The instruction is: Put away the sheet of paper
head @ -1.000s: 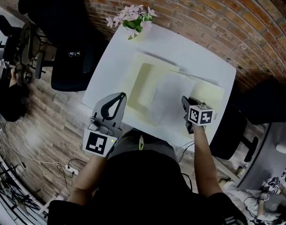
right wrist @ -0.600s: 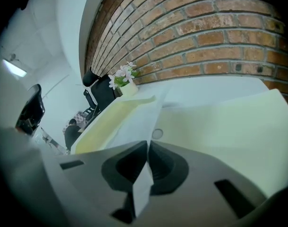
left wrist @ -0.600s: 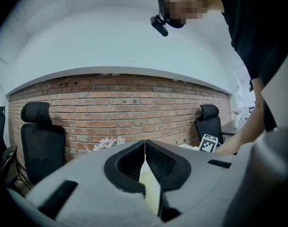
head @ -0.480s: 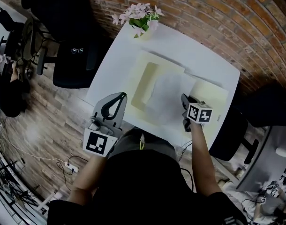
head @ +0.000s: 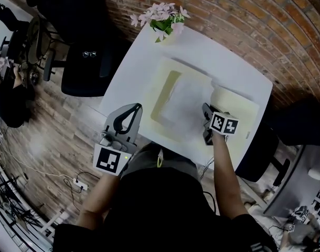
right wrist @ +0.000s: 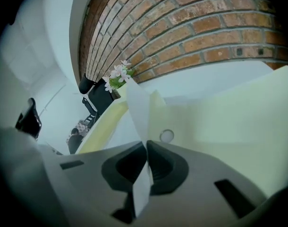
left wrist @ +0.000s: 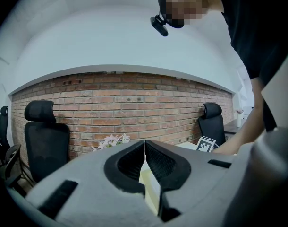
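The right gripper (right wrist: 146,146) was squeezed shut on the near edge of the sheet of paper (head: 185,103) — the sheet was over the open yellow folder (head: 238,103) on the white table (head: 129,72). The left gripper (left wrist: 145,148) was shut too, with nothing in it, back by the table's near edge. To do this well, the paper should go in slowly and flat, lined up with the folder's sides — a fast pull could bend it.
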`<state>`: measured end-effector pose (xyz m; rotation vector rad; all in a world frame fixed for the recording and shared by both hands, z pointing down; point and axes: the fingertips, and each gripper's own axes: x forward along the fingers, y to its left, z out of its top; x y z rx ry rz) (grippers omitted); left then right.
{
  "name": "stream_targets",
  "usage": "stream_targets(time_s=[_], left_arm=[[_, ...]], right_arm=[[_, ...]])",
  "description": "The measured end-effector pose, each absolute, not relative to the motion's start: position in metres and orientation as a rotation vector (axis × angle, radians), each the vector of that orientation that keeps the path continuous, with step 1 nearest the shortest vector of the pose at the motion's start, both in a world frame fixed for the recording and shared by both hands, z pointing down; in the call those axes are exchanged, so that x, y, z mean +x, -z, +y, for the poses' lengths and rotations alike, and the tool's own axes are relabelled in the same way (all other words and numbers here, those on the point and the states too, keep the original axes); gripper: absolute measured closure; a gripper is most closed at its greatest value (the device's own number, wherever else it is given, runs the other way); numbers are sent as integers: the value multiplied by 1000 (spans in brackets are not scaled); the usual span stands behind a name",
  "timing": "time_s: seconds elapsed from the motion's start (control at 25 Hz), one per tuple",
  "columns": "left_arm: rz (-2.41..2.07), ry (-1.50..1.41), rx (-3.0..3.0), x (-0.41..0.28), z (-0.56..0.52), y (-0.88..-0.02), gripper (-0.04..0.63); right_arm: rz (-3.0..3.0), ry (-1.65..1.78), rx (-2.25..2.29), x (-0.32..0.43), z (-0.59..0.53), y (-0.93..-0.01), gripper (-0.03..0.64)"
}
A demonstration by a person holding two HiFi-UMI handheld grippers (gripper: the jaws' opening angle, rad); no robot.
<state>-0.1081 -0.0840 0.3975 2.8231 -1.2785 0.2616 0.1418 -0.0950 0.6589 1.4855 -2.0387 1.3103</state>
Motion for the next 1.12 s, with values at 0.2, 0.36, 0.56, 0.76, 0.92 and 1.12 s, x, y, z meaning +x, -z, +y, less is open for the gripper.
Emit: stream_targets(time_s=[0.2, 0.36, 0.56, 0.76, 0.92, 1.12], left_arm=[[-1276, -271, 2811, -111, -88, -402, 569], [-1268, -283, 2806, -114, -92, -405, 569], [-1261, -302, 2809, -117, -96, -407, 569], [-1264, -307, 2808, -119, -100, -407, 569], [-1273, -316, 2798, -122, -101, -408, 569], [-1283, -326, 2795, -127, -102, -410, 569]], right_arm=[[-2044, -1339, 1451, 127, -95, -664, 603], [-2023, -1351, 1482, 136, -96, -666, 603], [-2034, -1355, 1457, 124, -108, -669, 603], [-2064, -1341, 1406, 101, -120, -671, 603], [-2079, -1322, 1371, 90, -125, -672, 603], [-2086, -1253, 1350, 84, -131, -671, 603]])
